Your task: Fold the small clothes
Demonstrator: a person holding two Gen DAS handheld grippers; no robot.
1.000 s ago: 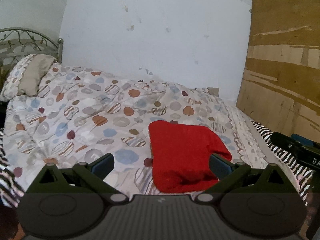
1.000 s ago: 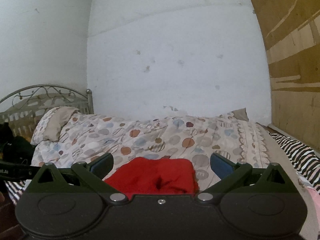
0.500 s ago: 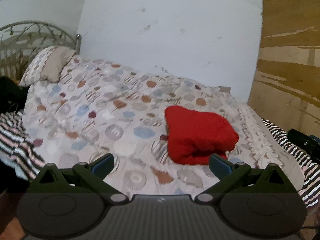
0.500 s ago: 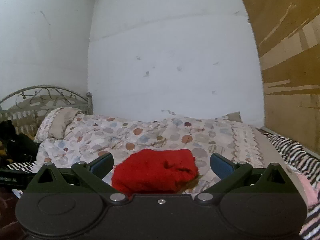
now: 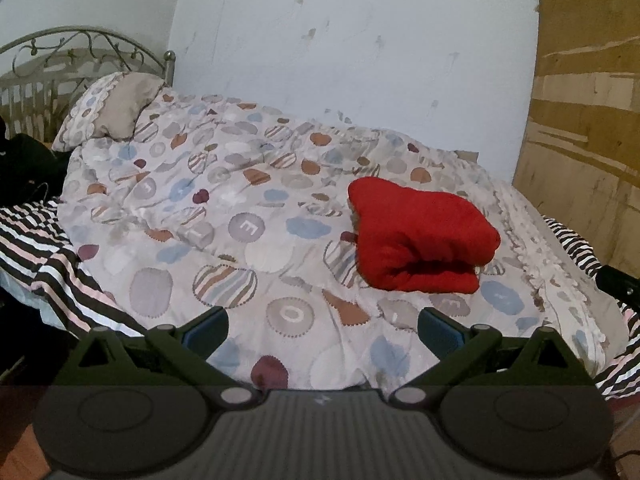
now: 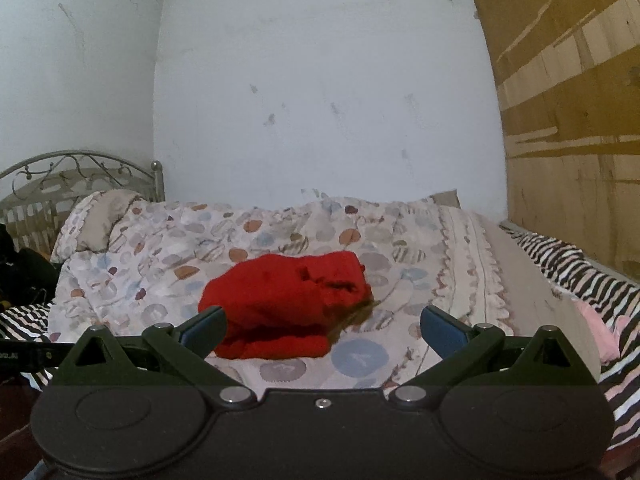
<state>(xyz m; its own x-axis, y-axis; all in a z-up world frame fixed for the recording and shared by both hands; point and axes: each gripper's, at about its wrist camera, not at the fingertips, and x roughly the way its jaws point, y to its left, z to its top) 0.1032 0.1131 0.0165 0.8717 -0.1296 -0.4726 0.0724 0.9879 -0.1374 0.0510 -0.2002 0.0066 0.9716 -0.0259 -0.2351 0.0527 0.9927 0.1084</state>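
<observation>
A red garment [image 5: 420,236] lies folded in a thick bundle on the spotted quilt [image 5: 240,216] of a bed; it also shows in the right wrist view [image 6: 284,304]. My left gripper [image 5: 322,330] is open and empty, held back from the bed's near edge, with the garment ahead and to the right. My right gripper [image 6: 322,330] is open and empty, a short way back from the garment, which lies ahead between its fingers and slightly left.
A pillow [image 5: 108,108] and a metal headboard [image 5: 76,56] are at the far left. A striped sheet [image 5: 44,252] hangs at the bed's left and right [image 6: 568,264]. A wooden board [image 6: 568,112] leans on the right. A pink cloth [image 6: 596,328] lies at the right edge.
Both grippers have pulled back from the folded red garment, which now lies farther away and free on the quilt. The jaws stayed open.
</observation>
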